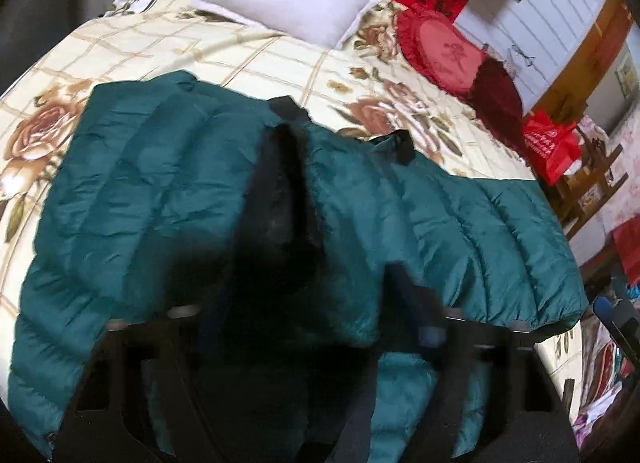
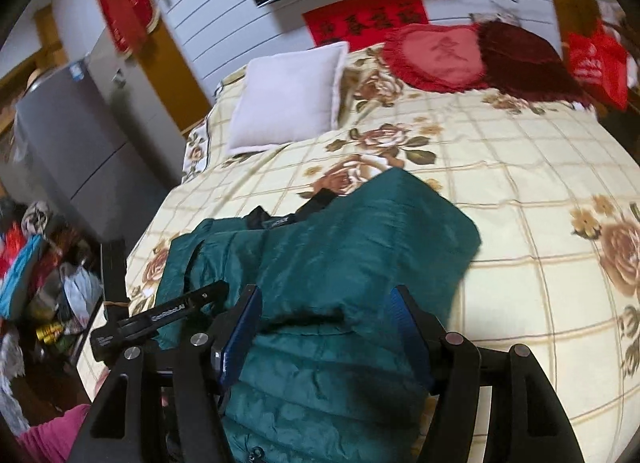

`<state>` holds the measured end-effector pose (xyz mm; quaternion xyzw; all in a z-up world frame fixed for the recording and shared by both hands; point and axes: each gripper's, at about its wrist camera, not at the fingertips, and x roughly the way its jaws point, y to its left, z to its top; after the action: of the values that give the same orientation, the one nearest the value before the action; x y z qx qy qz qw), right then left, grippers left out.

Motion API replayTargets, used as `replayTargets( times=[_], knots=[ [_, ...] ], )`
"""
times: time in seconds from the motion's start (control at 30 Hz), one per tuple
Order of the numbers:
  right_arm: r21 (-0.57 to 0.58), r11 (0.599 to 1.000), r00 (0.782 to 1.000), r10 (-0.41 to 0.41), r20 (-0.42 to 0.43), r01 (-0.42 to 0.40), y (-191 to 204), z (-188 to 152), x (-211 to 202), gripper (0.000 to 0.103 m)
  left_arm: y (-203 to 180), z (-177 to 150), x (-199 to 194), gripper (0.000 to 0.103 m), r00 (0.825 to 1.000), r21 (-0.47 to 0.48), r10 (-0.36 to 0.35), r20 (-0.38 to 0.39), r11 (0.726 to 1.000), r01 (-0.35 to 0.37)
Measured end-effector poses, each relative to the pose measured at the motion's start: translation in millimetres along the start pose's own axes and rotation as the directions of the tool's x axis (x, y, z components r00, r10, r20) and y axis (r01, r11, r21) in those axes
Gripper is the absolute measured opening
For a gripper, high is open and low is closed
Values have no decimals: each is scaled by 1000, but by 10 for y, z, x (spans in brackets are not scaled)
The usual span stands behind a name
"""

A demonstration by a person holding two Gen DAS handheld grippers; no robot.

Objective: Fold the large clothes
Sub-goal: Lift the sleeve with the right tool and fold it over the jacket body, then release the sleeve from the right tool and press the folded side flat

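Observation:
A large teal puffer jacket (image 1: pixel 160 183) with a black fur collar (image 1: pixel 280 191) lies spread on the floral bedspread (image 1: pixel 200 51). My left gripper (image 1: pixel 304 311) hangs over the collar area; its fingers are blurred and the dark fur and fabric fill the gap between them. In the right wrist view the jacket (image 2: pixel 340 255) lies bunched. My right gripper (image 2: pixel 324 323) has its blue-padded fingers (image 2: pixel 240 327) wide apart around a fold of the jacket. The left gripper (image 2: pixel 160 319) shows at the left of that view.
A white pillow (image 2: pixel 288 99) and red cushions (image 2: pixel 440 55) lie at the head of the bed. A grey cabinet (image 2: pixel 72 135) and a cluttered pile (image 2: pixel 40 283) stand left of the bed. A red bag (image 1: pixel 548 147) hangs at the right side.

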<state>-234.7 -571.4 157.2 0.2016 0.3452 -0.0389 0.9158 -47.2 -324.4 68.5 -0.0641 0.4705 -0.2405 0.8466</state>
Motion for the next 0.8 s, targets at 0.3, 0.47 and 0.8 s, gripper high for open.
replayTargets(
  times=[0.3, 0.47, 0.8],
  knots=[
    [34, 999, 1000, -29, 9, 29, -22, 89, 133, 65, 247, 270, -561, 20, 989, 39, 12, 147, 999, -18],
    [10, 1000, 998, -28, -50, 29, 198, 123, 569, 65, 637, 346, -679, 20, 980, 6, 74, 184, 997, -77],
    [-137, 976, 967, -194, -166, 172, 495, -173, 1672, 69, 1069, 231, -320, 22, 989, -65, 120, 87, 991, -115]
  ],
)
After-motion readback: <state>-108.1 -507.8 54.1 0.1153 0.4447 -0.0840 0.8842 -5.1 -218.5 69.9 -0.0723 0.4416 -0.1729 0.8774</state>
